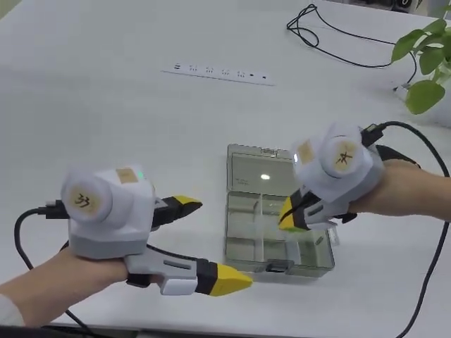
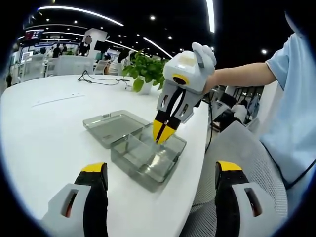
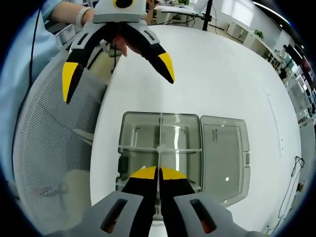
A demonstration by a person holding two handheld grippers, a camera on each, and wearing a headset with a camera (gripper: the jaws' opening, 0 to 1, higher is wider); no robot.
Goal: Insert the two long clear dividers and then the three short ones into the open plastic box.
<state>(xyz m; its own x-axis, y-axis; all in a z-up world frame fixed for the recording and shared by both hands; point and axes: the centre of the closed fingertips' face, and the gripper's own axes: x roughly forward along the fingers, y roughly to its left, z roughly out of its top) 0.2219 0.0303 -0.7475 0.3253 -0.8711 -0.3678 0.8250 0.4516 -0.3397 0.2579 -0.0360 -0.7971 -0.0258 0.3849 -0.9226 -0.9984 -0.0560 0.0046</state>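
Clear plastic box point(image 1: 229, 232) sits open near the front edge of the white table point(image 1: 106, 105), with its flat lid point(image 1: 257, 172) folded back on the side away from you; there is one box and one lid.

Your right gripper point(image 3: 158, 173) hangs over the tray with its two yellow-tipped jaws drawn almost together, pinching one thin clear divider strip point(image 3: 160, 128) that runs straight ahead of the jaws across the tray. A second clear divider strip point(image 3: 177, 149) lies crosswise in the tray and meets the first near the middle. That makes two strips you can count; whether the pinched one is seated in the box's slots, you cannot tell.

Your left gripper point(image 1: 211, 243) is just beside the box on your left, above the table; its two jaws are spread wide with nothing between them. In the left gripper view the right gripper's point(image 2: 163, 131) tips point down into the tray.

Farther back on the table lie one white power strip point(image 1: 218, 72) and one looping black cable point(image 1: 331, 42); one green leafy plant point(image 1: 426, 63) stands at the far right corner.
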